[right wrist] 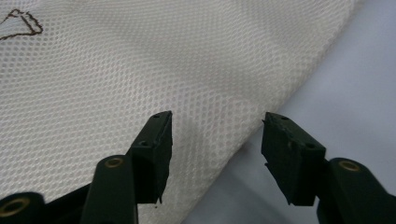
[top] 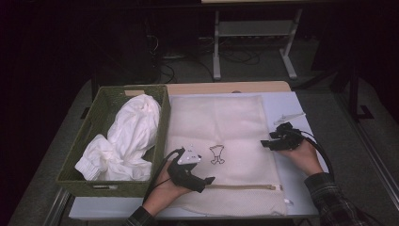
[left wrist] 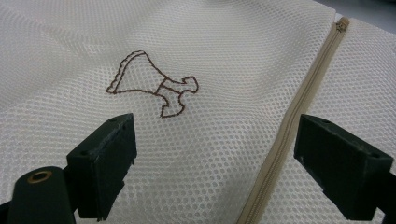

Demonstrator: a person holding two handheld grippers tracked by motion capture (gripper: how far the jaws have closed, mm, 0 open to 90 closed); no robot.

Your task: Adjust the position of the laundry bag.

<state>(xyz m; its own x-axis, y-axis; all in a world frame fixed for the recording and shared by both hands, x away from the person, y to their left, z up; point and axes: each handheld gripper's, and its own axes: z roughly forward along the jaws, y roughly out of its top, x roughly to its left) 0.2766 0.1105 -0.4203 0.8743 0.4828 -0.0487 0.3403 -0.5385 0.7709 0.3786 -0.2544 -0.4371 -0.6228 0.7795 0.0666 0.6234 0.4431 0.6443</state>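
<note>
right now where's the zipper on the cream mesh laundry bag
In the high view the beige zipper runs along the cream mesh laundry bag's near edge, just right of the left hand-held gripper.

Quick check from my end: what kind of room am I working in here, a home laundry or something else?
Probably a lab or workshop set up for laundry practice, not a home. A mesh laundry bag lies on a plain worktable beside a green basket of white clothes, with metal desk legs and loose cables behind.
</note>
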